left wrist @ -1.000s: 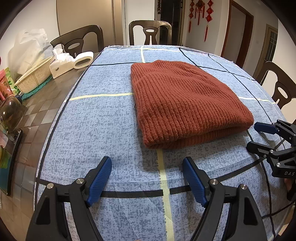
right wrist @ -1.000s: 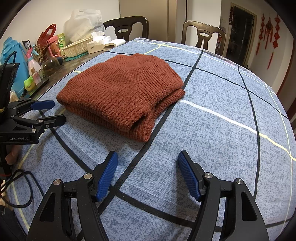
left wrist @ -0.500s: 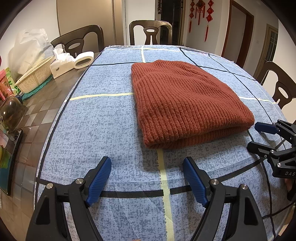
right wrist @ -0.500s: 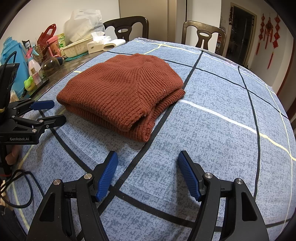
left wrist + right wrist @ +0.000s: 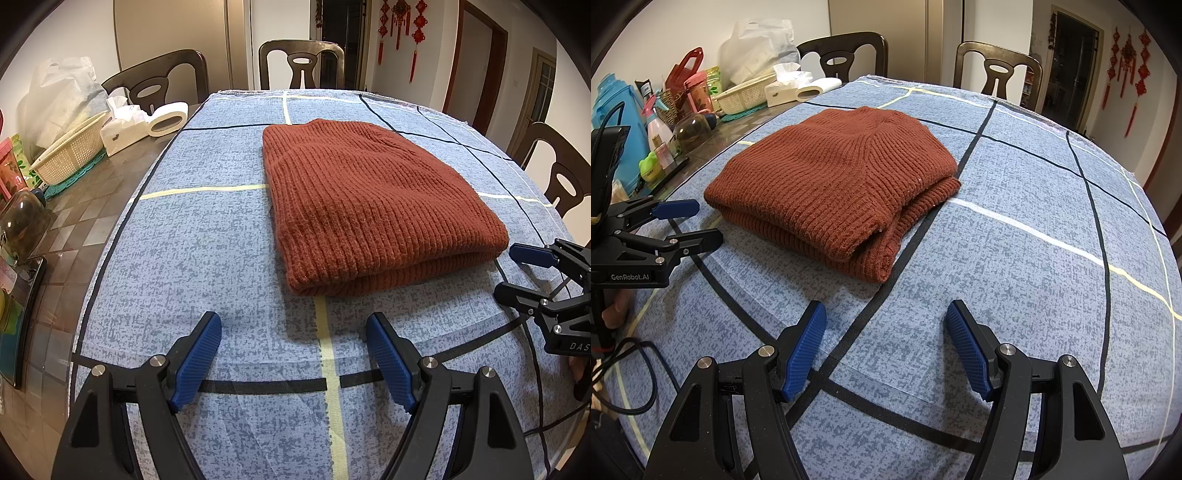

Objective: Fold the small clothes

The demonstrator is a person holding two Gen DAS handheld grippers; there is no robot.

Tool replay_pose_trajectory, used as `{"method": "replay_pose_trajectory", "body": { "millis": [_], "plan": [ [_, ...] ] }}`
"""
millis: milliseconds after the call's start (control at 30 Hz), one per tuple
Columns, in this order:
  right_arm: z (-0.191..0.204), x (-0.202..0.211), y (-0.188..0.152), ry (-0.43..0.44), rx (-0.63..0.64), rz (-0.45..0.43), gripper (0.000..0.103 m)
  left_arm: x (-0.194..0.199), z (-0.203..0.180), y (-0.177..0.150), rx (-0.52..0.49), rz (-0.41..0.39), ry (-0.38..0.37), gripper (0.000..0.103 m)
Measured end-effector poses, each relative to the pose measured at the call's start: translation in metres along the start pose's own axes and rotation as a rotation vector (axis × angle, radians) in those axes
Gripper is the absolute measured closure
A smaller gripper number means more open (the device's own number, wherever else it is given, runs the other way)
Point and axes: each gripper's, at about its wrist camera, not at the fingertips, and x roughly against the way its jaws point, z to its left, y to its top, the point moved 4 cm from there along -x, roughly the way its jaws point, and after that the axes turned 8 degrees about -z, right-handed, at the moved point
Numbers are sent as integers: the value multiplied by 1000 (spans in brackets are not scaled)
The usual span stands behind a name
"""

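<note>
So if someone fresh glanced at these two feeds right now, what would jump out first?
The rust-red knit sweater, folded into a thick stack mid-table on the blue plaid tablecloth. Next, both open grippers: the left gripper and right gripper hover short of its near edge, touching nothing. Clutter crowds the table's left side, including a cream basket.

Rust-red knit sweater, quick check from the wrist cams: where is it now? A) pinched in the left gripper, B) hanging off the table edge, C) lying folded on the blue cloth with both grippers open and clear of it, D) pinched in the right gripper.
C: the rust-red knit sweater lies folded flat on the blue cloth, while the left gripper and right gripper sit open short of it.
</note>
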Motion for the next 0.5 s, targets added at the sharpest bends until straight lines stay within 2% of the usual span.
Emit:
{"method": "replay_pose_trajectory", "body": {
  "millis": [500],
  "plan": [
    [0,0,0,1,-1,0,35,0,0,0,-1,1,0,20]
  ]
}}
